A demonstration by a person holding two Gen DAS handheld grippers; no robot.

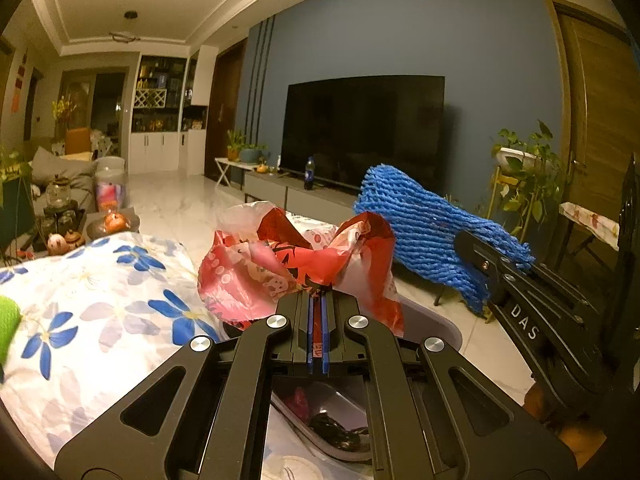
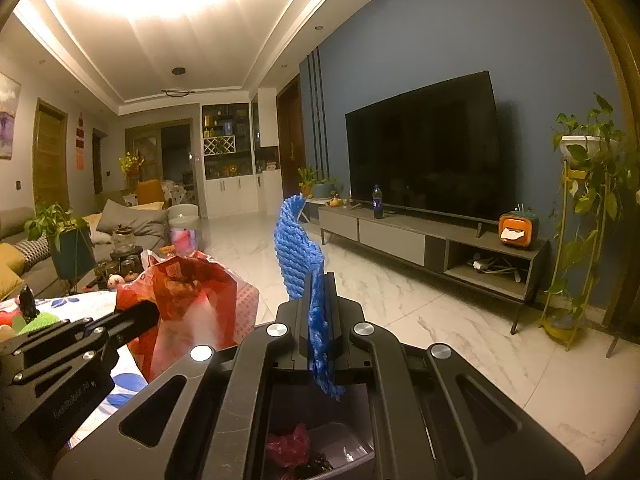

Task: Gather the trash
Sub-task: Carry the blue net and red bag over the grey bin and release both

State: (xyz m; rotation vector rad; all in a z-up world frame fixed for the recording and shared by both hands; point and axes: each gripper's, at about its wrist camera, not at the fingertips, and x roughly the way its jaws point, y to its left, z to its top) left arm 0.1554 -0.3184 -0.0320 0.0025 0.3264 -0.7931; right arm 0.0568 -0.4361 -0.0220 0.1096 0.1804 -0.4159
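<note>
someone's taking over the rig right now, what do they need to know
Left gripper: shut on the red plastic bag.
Right gripper: shut on the blue foam net.
Both are held up above the grey bin, which sits beside the floral cloth.
Done: some trash, including a red scrap, already lies in the bin.
Left: drop both pieces in. A green item still lies on the cloth.

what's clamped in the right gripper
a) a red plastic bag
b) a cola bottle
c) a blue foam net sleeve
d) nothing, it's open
c: the right gripper is shut on the blue foam net sleeve, which sticks up between its fingers, while the red plastic bag is clamped in the left gripper.
</note>
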